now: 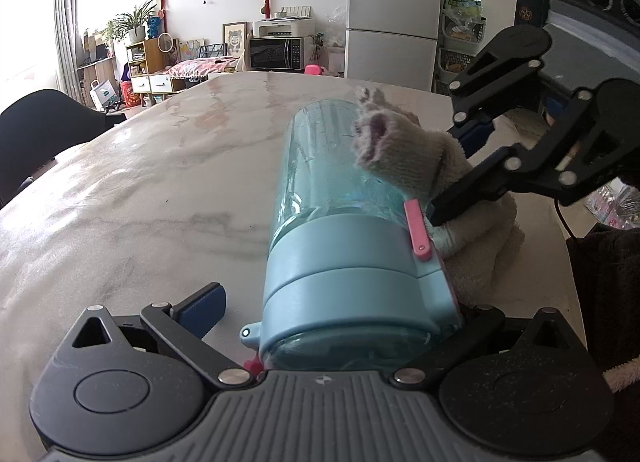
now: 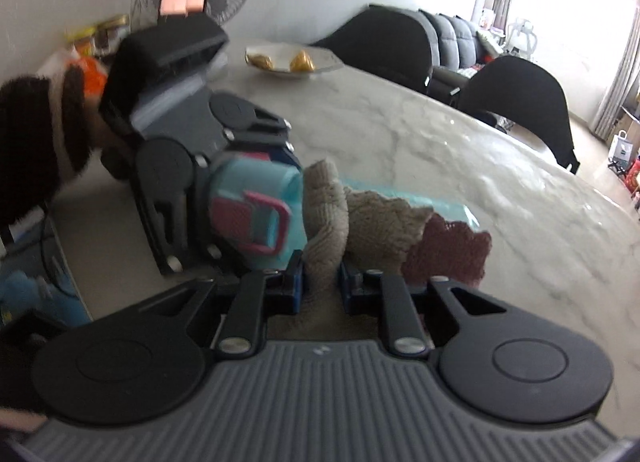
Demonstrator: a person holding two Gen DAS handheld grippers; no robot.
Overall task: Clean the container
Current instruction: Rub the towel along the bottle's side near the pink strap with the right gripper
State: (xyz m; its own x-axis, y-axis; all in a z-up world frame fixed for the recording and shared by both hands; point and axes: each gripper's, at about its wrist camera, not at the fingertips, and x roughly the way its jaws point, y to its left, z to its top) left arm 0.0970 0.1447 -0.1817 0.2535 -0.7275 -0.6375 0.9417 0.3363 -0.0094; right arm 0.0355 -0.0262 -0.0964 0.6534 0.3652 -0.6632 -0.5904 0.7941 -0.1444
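left wrist view: at lower centre the left gripper (image 1: 340, 326) clasps the blue bottle (image 1: 344, 230) by its lid end, lying over the marble table (image 1: 140, 190). beyond, centre right, the right gripper (image 1: 448, 174) pinches a beige cloth (image 1: 404, 158) against the bottle's side: wiping, likely. next, rub along the clear wall.

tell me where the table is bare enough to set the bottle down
Bare marble table lies left of the blue plastic bottle, toward the black chairs. It is crowded right of the bottle, where the beige knitted cloth is bunched, and around the white dish.
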